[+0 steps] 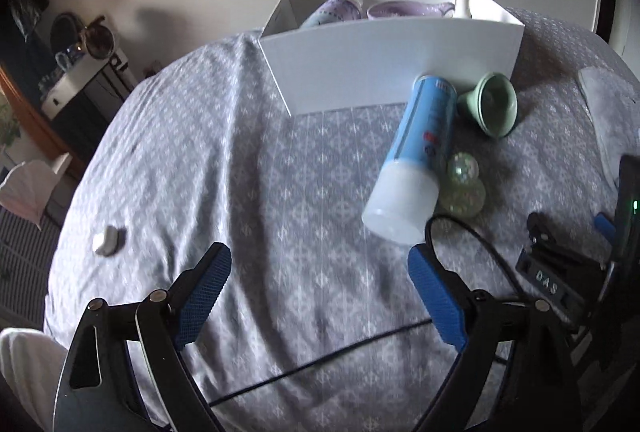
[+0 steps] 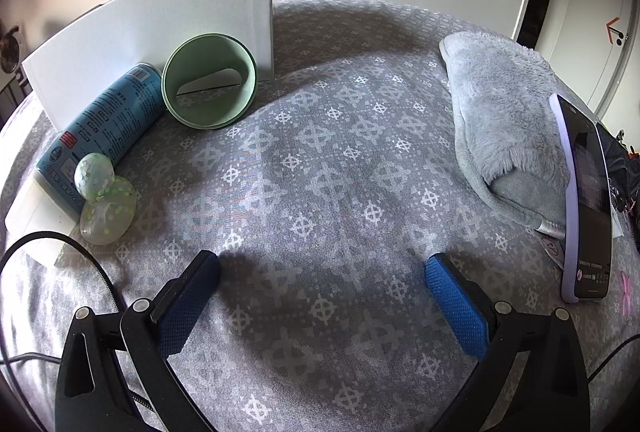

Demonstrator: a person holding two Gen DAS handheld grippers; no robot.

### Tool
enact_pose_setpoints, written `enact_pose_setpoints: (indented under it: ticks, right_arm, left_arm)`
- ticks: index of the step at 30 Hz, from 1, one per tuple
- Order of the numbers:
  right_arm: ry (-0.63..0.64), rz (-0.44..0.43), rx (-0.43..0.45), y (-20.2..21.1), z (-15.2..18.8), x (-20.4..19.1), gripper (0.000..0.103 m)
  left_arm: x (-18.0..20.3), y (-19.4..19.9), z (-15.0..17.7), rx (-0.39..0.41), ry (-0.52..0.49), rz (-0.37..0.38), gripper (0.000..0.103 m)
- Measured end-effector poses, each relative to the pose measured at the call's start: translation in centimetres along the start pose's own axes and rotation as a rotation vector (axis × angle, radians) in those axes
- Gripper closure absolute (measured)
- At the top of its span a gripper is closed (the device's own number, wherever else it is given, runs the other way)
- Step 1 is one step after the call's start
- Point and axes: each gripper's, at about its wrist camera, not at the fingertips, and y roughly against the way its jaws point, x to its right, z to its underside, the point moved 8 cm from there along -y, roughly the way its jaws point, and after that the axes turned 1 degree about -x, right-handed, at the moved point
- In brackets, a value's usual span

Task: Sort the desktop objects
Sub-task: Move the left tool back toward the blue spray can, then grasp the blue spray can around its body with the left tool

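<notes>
While both claws hang spread and empty above the patterned grey cloth (image 2: 320,159), the left gripper (image 1: 320,292) and right gripper (image 2: 320,296) hold nothing. Just beyond lie a smooth blue spray can (image 1: 420,135) on its side, two squashy speckled balls (image 1: 462,183) and a tipped green cup (image 2: 208,81), probably awaiting sorting into the stiff white box (image 1: 380,63) behind.

A grey patterned cloth (image 2: 328,167) covers the surface, with a fluffy grey towel (image 2: 504,119) lying at its right, a phone (image 2: 584,199) in a lilac case propped just beside it, and a black cable (image 1: 320,364) trailing across.
</notes>
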Motion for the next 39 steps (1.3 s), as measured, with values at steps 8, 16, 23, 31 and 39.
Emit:
enact_pose_setpoints:
  ticks: [8,16,23,31,39]
  right_arm:
    - [0.000,0.000,0.000,0.0,0.0,0.0,0.000]
    - [0.000,0.000,0.000,0.0,0.0,0.0,0.000]
    - [0.000,0.000,0.000,0.0,0.0,0.0,0.000]
    - [0.000,0.000,0.000,0.0,0.0,0.0,0.000]
    - [0.000,0.000,0.000,0.0,0.0,0.0,0.000]
  left_arm:
    - [1.0,-1.6,4.3,-0.089,0.018,0.026,0.012]
    - [1.1,-2.4,5.0,-0.100,0.043,0.050,0.012]
    - [0.2,-2.8,5.2,-0.102,0.060,0.037,0.012]
    - [1.0,-1.5,3.3,-0.007,0.049,0.076,0.012]
    - [2.8,-1.9,-2.4,0.027,-0.007,0.085,0.013]
